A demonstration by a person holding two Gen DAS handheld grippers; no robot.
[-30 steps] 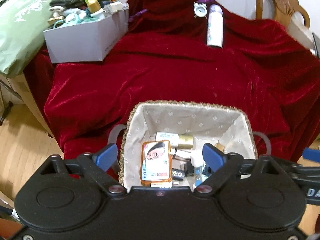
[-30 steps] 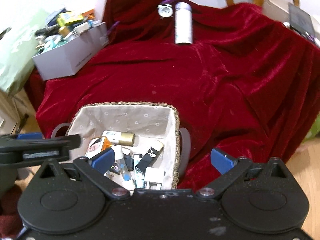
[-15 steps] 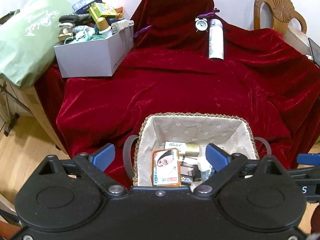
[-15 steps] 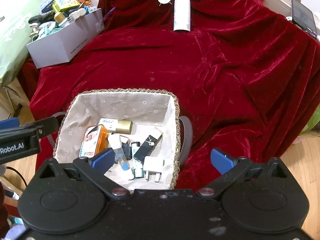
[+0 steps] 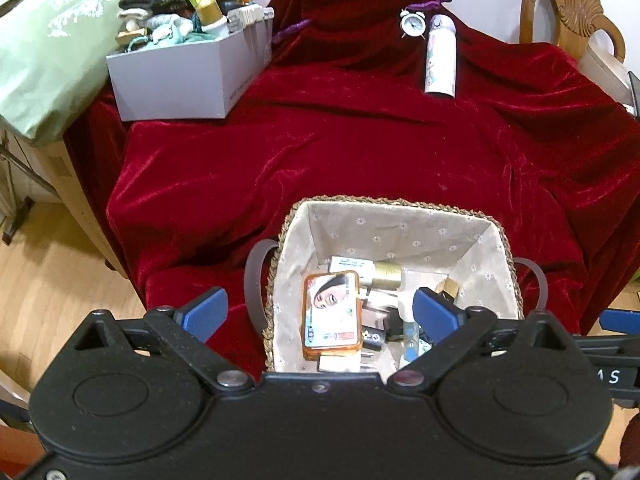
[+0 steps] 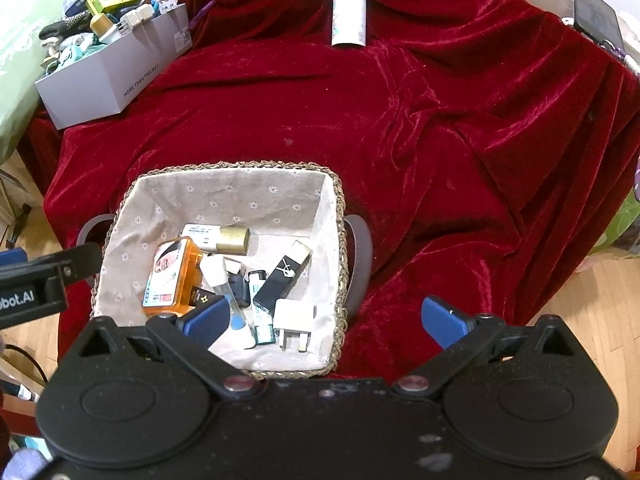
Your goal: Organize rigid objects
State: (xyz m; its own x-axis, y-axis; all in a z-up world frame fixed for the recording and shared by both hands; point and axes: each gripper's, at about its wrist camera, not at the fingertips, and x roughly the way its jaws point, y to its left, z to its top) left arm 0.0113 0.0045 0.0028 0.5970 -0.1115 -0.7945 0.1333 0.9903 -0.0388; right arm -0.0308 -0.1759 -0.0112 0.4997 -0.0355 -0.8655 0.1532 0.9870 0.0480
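Note:
A woven basket [image 5: 400, 202] with a flowered cloth lining sits at the near edge of the red velvet cloth [image 5: 360, 152]. Inside lie an orange box with a face on it [image 5: 330, 316], a gold-capped bottle [image 6: 224, 238], a black box [image 6: 286, 276], a white plug [image 6: 294, 320] and several other small items. My left gripper [image 5: 320, 312] hovers over the basket's left side; its jaws are opening and grip nothing. My right gripper [image 6: 325, 319] stands open above the basket's [image 6: 240, 166] right rim, holding nothing.
A grey box [image 5: 188, 68] packed with odds and ends stands at the back left beside a green bag [image 5: 48, 48]. A white bottle [image 5: 440, 60] lies at the back by a small alarm clock [image 5: 413, 24]. A wooden chair [image 5: 572, 8] is far right. Wooden floor lies below.
My left jaws have spread wider, and that gripper has drawn back from the basket. The right view has tipped downward, showing more of the basket's contents.

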